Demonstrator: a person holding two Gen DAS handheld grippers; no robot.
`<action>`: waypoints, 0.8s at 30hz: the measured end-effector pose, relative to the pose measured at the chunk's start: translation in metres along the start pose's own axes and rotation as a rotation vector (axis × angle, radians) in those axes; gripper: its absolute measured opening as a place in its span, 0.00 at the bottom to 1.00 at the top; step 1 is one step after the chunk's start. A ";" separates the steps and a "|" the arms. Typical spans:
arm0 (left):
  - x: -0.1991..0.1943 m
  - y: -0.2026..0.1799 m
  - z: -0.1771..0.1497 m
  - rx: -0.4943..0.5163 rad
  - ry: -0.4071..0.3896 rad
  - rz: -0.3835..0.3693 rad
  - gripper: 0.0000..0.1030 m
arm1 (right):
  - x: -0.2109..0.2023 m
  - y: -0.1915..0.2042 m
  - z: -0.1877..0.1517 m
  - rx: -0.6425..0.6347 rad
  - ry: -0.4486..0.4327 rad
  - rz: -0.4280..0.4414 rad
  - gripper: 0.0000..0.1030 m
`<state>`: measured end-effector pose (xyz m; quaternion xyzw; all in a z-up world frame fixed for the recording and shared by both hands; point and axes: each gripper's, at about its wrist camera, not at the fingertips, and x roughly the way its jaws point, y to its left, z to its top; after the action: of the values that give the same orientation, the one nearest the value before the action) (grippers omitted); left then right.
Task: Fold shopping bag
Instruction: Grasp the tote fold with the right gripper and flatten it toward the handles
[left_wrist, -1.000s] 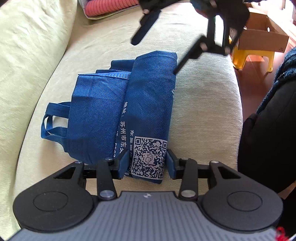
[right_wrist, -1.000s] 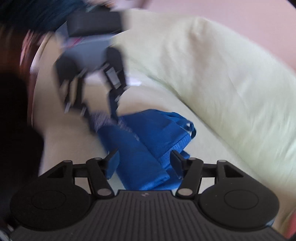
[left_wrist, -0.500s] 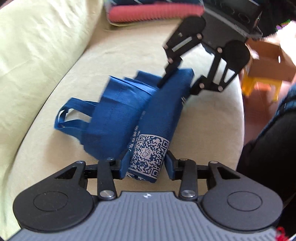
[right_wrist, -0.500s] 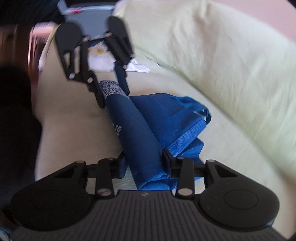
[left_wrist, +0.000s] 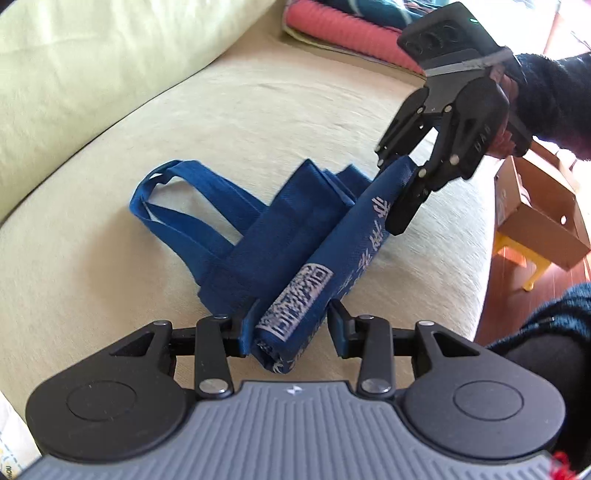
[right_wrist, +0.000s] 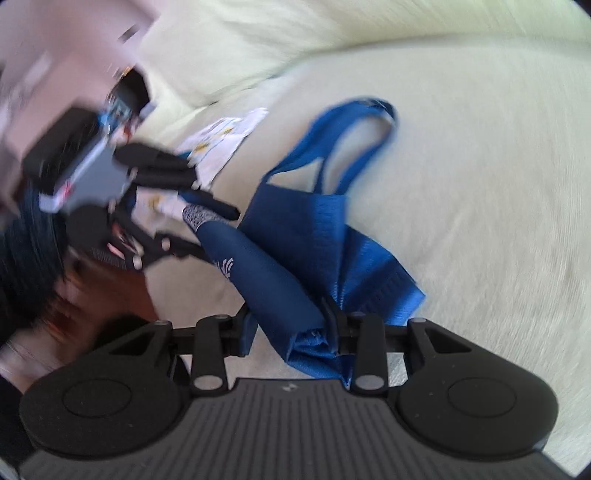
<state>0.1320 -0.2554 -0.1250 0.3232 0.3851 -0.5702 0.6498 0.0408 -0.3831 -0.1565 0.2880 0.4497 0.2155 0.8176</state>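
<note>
The rolled blue shopping bag (left_wrist: 332, 236) stretches lengthwise between your left gripper (left_wrist: 291, 325) and right gripper (right_wrist: 291, 328), each pinching one end, handles trailing toward the sofa (left_wrist: 240, 96) backrest.

On the shopping bag (left_wrist: 317, 258) we see a white QR code (left_wrist: 295, 299) and a line of white Chinese characters (left_wrist: 373, 229), too blurred to read. We make out nothing else legible.

The shopping bag (left_wrist: 295, 236) is dark blue with white printed characters and a white square code. The sofa (left_wrist: 229, 122) is pale yellow-green.
</note>
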 end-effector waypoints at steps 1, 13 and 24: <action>0.001 0.001 0.001 -0.005 0.003 0.003 0.45 | -0.001 -0.002 -0.001 0.031 0.002 0.004 0.30; -0.009 -0.009 -0.002 -0.014 -0.075 0.268 0.46 | 0.011 -0.039 0.000 0.366 0.003 0.040 0.26; -0.004 -0.039 0.002 0.019 -0.197 0.283 0.33 | 0.016 -0.058 -0.012 0.571 -0.039 0.086 0.25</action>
<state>0.0936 -0.2610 -0.1198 0.3230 0.2648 -0.5054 0.7551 0.0438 -0.4134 -0.2102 0.5292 0.4637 0.1089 0.7022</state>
